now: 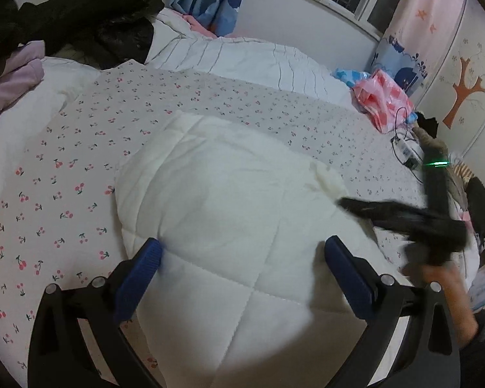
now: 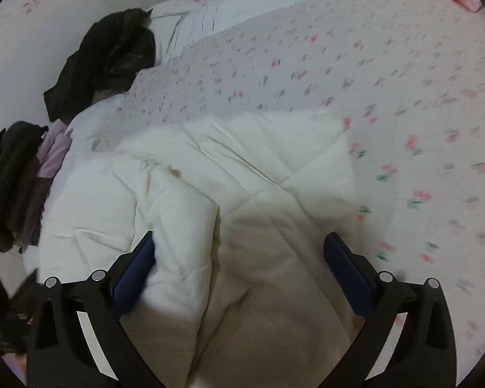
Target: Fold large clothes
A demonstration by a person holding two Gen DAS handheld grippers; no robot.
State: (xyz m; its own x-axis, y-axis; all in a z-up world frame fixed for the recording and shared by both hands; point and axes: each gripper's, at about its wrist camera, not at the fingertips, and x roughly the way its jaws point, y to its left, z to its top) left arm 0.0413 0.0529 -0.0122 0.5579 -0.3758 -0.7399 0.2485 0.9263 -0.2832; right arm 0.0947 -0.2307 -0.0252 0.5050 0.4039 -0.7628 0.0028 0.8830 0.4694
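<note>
One white quilted jacket point(image 1: 229, 220) lies bunched in the middle of the bed point(image 1: 64, 168), on the cherry-print sheet, and we're right over it. Our left gripper point(image 1: 242, 258) has its fingers spread wide, the jacket between them, nothing gripped. Same with our right gripper point(image 2: 239, 255): fingers apart, straddling a puffy fold. The risk, we reckon: the padding is thick and slippery, so a shallow pinch could catch just one layer and drag the fold crooked. Counting up: one jacket, two grippers, one pile of dark clothes point(image 1: 90, 22) at the bed's far corner, one pink bag point(image 1: 383, 97).
</note>
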